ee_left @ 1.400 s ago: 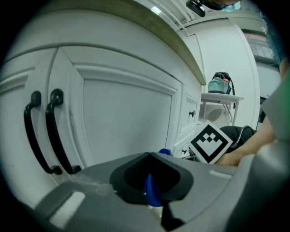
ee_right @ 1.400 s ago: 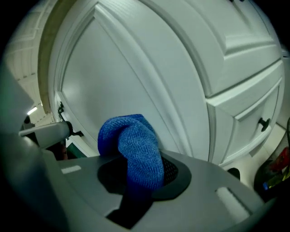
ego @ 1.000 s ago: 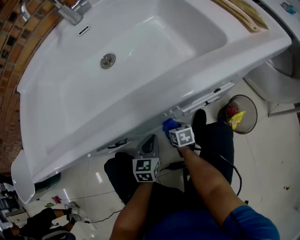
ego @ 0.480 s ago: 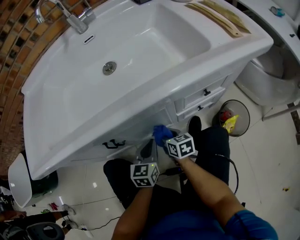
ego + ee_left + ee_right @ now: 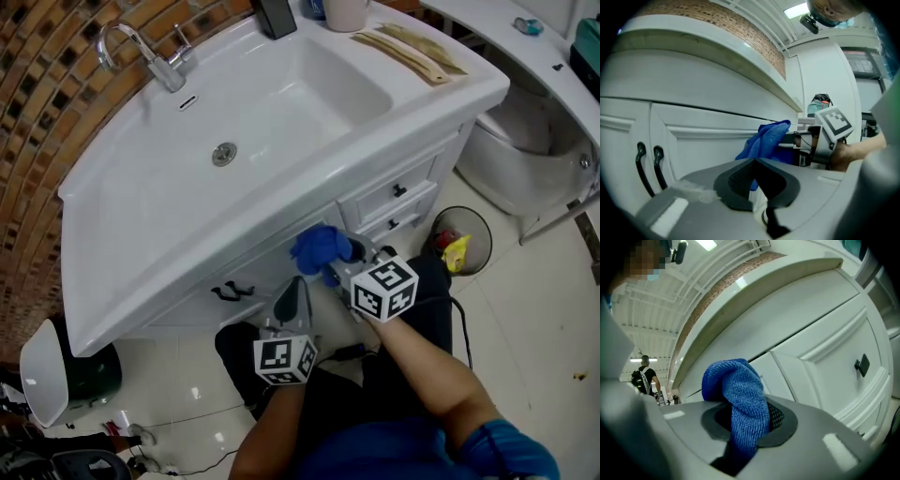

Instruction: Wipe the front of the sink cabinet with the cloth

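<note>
A blue cloth (image 5: 322,247) bunches out of my right gripper (image 5: 339,255), which is shut on it, just below the sink's rim and close to the white cabinet front (image 5: 281,267). In the right gripper view the cloth (image 5: 738,401) hangs between the jaws, before a door panel (image 5: 787,380) and the drawers (image 5: 843,362). My left gripper (image 5: 292,302) is lower and left of it, shut and empty, pointing at the cabinet door. The left gripper view has the cloth (image 5: 766,140) to its right and two black door handles (image 5: 649,164) to its left.
The white sink (image 5: 253,112) with its tap (image 5: 155,56) overhangs the cabinet. Small drawers with black knobs (image 5: 398,192) are to the right. A waste bin (image 5: 464,239) stands on the tiled floor at right, a toilet (image 5: 525,159) beyond it. Brick wall at left.
The head view has drawn back and up, so more of the cabinet front shows. My right gripper with the cloth has risen toward the rim. The left gripper has hardly moved.
</note>
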Motion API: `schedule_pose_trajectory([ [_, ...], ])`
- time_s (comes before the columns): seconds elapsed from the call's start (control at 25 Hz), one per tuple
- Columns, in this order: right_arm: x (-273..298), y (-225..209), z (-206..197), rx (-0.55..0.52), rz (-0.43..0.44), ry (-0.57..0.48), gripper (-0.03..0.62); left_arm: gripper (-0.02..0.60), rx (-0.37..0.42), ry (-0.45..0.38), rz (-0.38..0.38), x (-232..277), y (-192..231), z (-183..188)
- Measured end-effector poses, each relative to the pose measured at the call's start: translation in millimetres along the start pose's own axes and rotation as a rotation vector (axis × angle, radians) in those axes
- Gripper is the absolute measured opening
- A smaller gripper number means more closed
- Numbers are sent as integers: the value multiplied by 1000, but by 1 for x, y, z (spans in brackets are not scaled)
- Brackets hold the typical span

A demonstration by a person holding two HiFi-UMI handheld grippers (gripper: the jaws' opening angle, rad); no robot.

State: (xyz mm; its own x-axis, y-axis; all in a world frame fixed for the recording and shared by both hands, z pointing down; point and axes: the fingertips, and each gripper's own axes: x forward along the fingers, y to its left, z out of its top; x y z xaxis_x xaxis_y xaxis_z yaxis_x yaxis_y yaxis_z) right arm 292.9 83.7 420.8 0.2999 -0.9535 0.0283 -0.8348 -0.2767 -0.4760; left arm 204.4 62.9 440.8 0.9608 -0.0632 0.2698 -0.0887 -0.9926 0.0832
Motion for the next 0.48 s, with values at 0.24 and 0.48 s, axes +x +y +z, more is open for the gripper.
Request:
schedule_pose_trajectory([
  [0.24, 5, -14, -2, 21, -16, 8, 81, 0, 26, -11, -13, 4, -8, 8],
  [0.48, 8, -32, -38, 73, -51, 79, 81, 1, 37, 32, -15, 13, -10, -4],
])
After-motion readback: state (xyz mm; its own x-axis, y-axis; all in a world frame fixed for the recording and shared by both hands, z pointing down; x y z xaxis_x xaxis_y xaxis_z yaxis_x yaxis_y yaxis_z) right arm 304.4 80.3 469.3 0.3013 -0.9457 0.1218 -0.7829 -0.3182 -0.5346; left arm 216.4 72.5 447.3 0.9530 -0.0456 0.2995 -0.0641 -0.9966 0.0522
